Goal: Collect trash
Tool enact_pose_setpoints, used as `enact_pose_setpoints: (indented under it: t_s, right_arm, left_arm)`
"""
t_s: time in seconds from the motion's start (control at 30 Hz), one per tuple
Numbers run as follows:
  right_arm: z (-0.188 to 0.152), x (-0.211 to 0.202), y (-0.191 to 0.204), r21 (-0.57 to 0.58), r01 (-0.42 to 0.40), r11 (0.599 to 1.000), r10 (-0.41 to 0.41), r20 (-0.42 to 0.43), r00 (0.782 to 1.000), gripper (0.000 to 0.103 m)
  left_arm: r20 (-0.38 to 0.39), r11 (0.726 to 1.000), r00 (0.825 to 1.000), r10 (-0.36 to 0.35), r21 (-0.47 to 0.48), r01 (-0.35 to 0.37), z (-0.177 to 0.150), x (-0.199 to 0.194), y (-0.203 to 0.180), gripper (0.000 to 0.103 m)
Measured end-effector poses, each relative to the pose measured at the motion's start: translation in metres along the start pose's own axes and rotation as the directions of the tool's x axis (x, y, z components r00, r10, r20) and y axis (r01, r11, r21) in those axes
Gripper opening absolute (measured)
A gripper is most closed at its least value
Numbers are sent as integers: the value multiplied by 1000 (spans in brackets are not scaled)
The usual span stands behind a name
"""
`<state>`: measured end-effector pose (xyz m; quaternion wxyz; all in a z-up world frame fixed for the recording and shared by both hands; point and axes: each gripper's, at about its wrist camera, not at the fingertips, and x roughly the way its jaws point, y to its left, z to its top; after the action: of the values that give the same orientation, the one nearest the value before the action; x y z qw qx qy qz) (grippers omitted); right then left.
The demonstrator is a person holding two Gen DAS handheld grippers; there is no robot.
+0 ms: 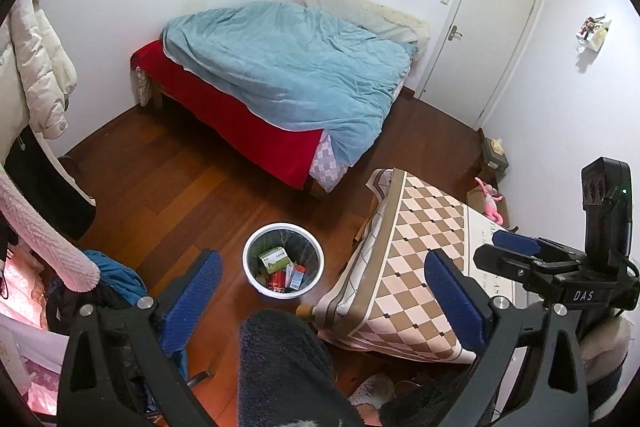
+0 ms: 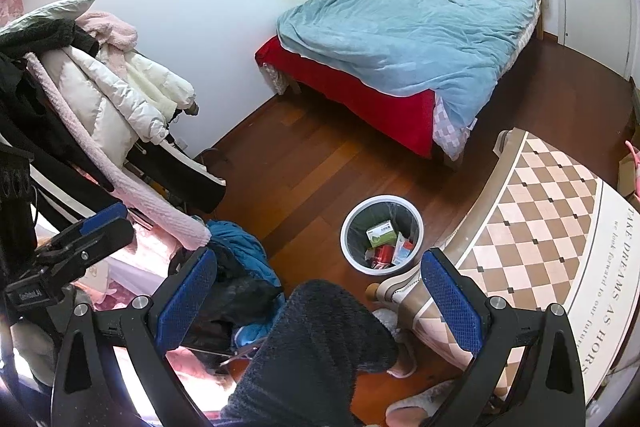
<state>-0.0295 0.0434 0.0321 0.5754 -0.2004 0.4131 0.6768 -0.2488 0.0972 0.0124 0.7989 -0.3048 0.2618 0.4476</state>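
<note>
Down on the wooden floor (image 1: 168,187), a round white trash bin (image 1: 283,291) with a dark liner is sitting just beside the checkered tablecloth (image 1: 408,267), holding a green box (image 1: 274,259), a red can (image 2: 383,253) and other packets too small to make out. A dark fuzzy knee (image 2: 320,339) is blocking the lower middle of both views. Both the left gripper (image 1: 320,291) and right gripper (image 2: 320,295) are hanging wide apart, gripping nothing. A rumpled blue quilt (image 1: 288,67) is covering the bed, and puffy coats (image 2: 120,95) are crowding the left.

L gripper (image 1: 320,291) jaws wide apart, R gripper (image 2: 318,291) same, both empty
</note>
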Motion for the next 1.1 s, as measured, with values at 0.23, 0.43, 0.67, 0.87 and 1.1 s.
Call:
enact_pose_setpoints:
  t_s: [0.23,0.43,0.67,0.87,1.1]
  right_arm:
    - [2,0,9,-7,-9,1000,9,-2,1000,103]
    - [2,1,9,-13,-13,1000,13,-1,1000,103]
    - [1,1,8,-15,-18,1000,18,-1,1000,103]
    - [-1,-2,5,-8,-16,1000,16,2,1000,103]
    - [-2,-4,1,2,-19,1000,19,1,1000,103]
  left_arm:
    - [-4,1000,1000,2,3,-2,-2,-2,1,103]
    - [-6,1000,1000,1,1,-1,-3,-4,1,103]
    - [-14,1000,1000,-10,3,10,-4,-5,-1,103]
    - [-21,1000,1000,-20,9,20,-2,-2,-4,103]
    - [-23,1000,999,-30,8,30,-2,-2,-2,103]
